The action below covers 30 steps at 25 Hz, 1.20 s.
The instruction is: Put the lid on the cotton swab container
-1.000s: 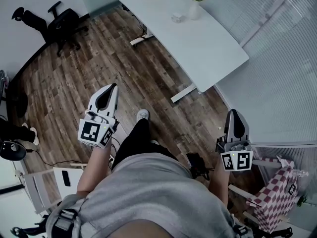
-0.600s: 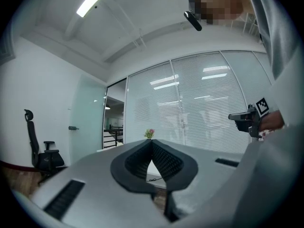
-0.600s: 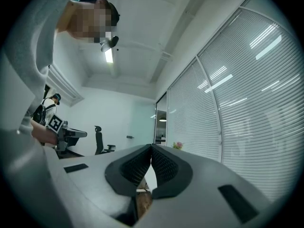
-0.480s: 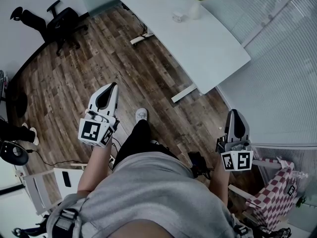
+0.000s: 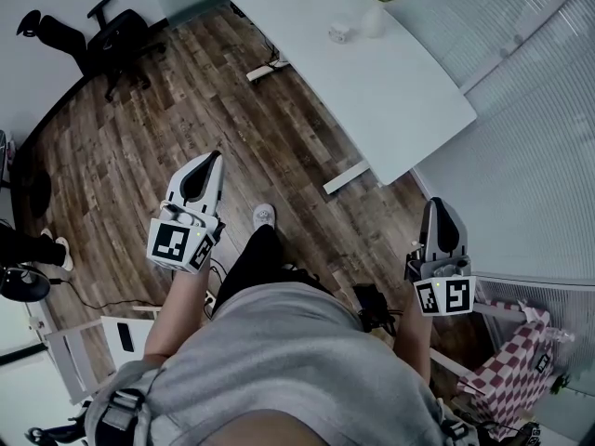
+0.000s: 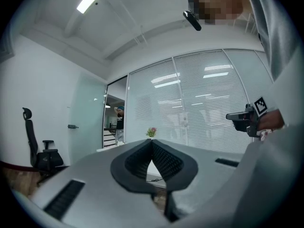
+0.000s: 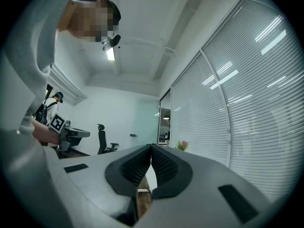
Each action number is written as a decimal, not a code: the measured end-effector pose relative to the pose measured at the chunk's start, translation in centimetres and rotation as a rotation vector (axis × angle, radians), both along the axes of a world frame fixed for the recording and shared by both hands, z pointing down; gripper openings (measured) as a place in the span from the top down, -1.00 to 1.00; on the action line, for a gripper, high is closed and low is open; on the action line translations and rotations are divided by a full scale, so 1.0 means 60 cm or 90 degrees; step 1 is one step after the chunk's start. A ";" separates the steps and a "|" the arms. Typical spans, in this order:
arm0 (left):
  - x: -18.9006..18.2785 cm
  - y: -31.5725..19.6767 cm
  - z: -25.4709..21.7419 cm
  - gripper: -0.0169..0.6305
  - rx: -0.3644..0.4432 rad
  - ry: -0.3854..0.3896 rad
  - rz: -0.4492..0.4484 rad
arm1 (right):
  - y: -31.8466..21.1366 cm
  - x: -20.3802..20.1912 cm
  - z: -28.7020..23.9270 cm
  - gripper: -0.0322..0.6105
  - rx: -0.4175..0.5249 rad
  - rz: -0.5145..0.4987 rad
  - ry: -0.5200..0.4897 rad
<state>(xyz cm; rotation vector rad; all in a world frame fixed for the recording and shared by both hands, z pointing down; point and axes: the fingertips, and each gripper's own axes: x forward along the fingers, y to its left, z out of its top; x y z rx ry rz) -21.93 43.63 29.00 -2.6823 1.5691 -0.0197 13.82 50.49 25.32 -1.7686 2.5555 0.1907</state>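
The work had not begun: the person stood well back from the desk (image 5: 409, 91), so the step in hand was, by my reading, the approach. The left tool (image 5: 216, 159) and the right tool (image 5: 434, 204) were held level at waist height, each with its jaws pressed together on nothing (each tool's own view showed the pads meeting, with only the room beyond).

The container (image 5: 339, 32), as I judged the small pale thing to be, sat on the far part of the desk, just beside a vase (image 5: 374, 19) of flowers. It was too small to tell whether a lid lay on it or near it. The next move would call for walking up to the desk, finding the lid and parting one tool's jaws to take it.

The desk was white, long and mostly bare. The floor (image 5: 139, 147) was dark wood plank. A black chair (image 5: 116, 35) stood by the far wall, blinds (image 5: 521, 156) ran along the right, and a checked cloth (image 5: 516, 365) hung at lower right.
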 end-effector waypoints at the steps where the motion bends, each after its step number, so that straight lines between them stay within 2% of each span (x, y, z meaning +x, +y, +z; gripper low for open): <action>1: 0.001 -0.009 0.000 0.93 0.000 0.000 0.001 | -0.007 0.001 0.001 0.82 -0.002 0.002 0.001; 6: 0.004 -0.057 -0.002 0.93 -0.001 0.003 0.008 | -0.047 0.000 0.014 0.82 -0.018 0.010 -0.006; 11: -0.005 -0.110 -0.011 0.93 0.001 0.002 0.016 | -0.103 -0.030 0.013 0.82 -0.024 -0.002 -0.008; 21: -0.059 -0.211 -0.009 0.93 0.000 0.005 0.007 | -0.209 -0.081 0.004 0.82 -0.015 -0.007 -0.009; 30: -0.082 -0.317 -0.004 0.93 0.000 0.004 0.026 | -0.294 -0.099 0.007 0.82 -0.012 0.021 -0.013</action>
